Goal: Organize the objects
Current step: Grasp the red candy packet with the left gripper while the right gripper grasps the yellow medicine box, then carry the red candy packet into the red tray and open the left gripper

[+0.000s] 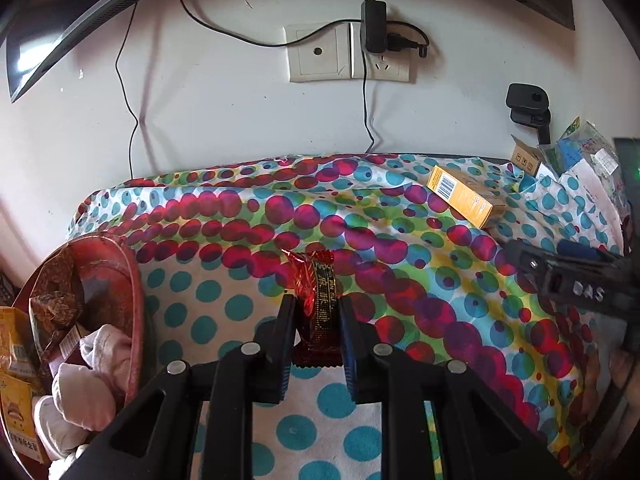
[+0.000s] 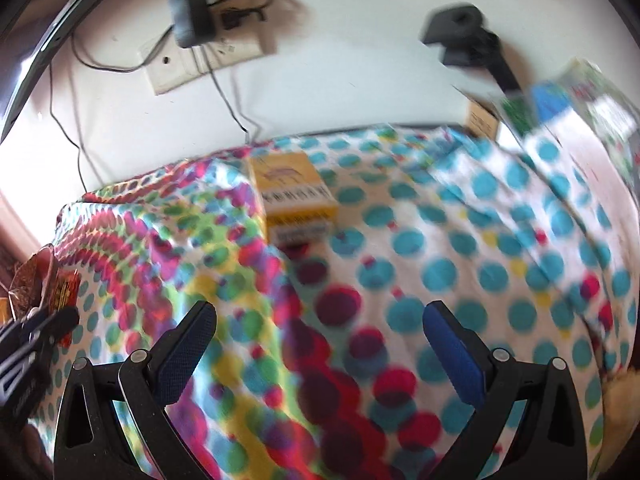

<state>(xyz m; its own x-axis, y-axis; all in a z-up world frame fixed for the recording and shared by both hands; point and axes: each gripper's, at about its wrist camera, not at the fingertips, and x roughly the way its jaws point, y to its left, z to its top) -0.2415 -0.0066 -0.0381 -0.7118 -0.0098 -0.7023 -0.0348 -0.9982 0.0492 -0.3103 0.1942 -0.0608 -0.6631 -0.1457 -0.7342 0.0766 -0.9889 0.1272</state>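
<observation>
My left gripper is shut on a red foil candy packet with a dark gold-lettered stripe, held just above the polka-dot cloth. A yellow box lies at the far right of the cloth; it also shows in the right wrist view, ahead and slightly left. My right gripper is open and empty above the cloth, and its body appears in the left wrist view at the right. The right wrist view is blurred.
A red basket at the left holds wrappers, white cloths and yellow packets. A wall socket with charger and cables is behind. A black clip stand, a small cardboard box and plastic packets sit far right.
</observation>
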